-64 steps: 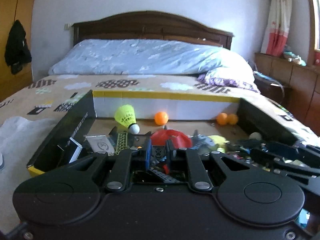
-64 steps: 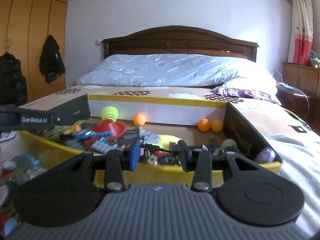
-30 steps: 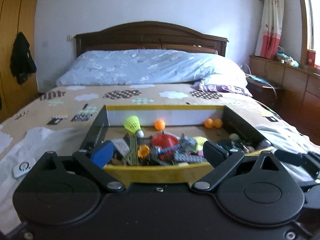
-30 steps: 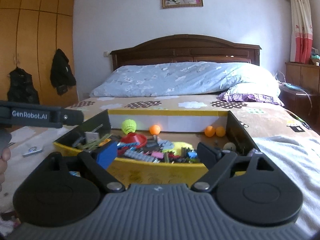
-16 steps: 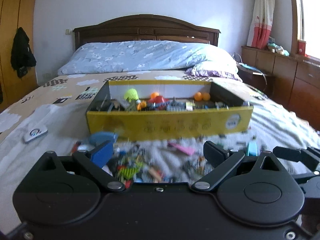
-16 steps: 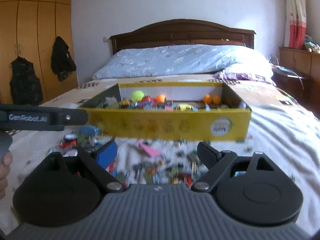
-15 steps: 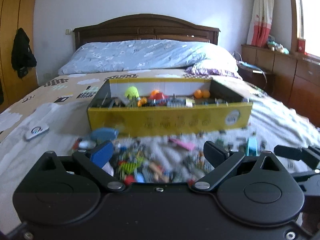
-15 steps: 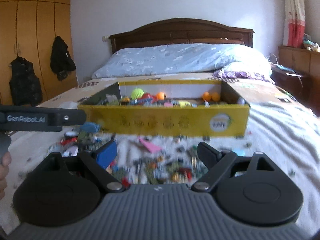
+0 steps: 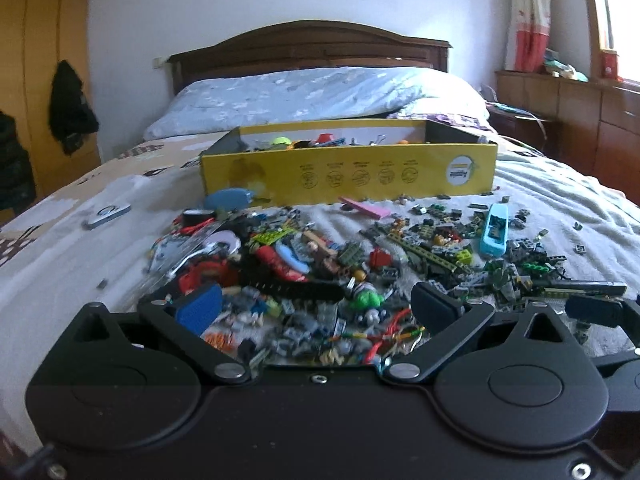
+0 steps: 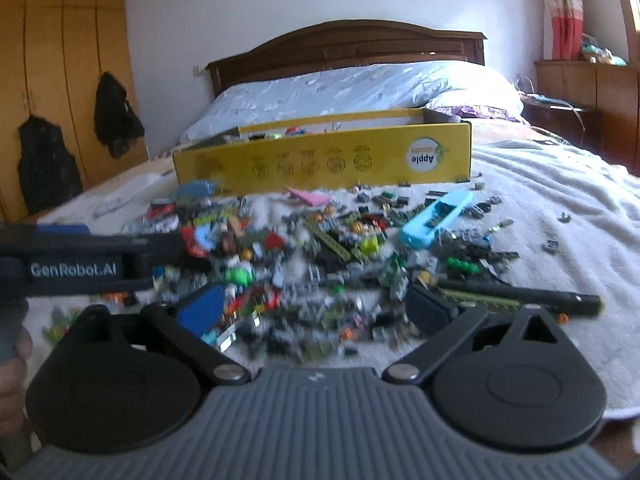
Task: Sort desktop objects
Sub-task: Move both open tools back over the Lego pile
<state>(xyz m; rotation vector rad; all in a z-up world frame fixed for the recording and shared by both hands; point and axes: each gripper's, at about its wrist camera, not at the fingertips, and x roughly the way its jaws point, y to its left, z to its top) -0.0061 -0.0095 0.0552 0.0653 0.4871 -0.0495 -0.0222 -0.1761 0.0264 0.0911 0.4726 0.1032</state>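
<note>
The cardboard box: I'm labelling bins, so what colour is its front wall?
Yellow, clearest in the left wrist view.

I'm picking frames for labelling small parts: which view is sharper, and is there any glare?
Left wrist view: the toy pile is fairly crisp; window blown out at right. Right wrist view: the pile is smeared by motion blur, box lettering still readable.

Two wrist fisheyes, low over the bed, facing the headboard.
Each looks forward and slightly down along its own fingers, close above the toy pile. Both share pile, yellow box and headboard; the right view sits further right, catching the left gripper at its left edge.
</note>
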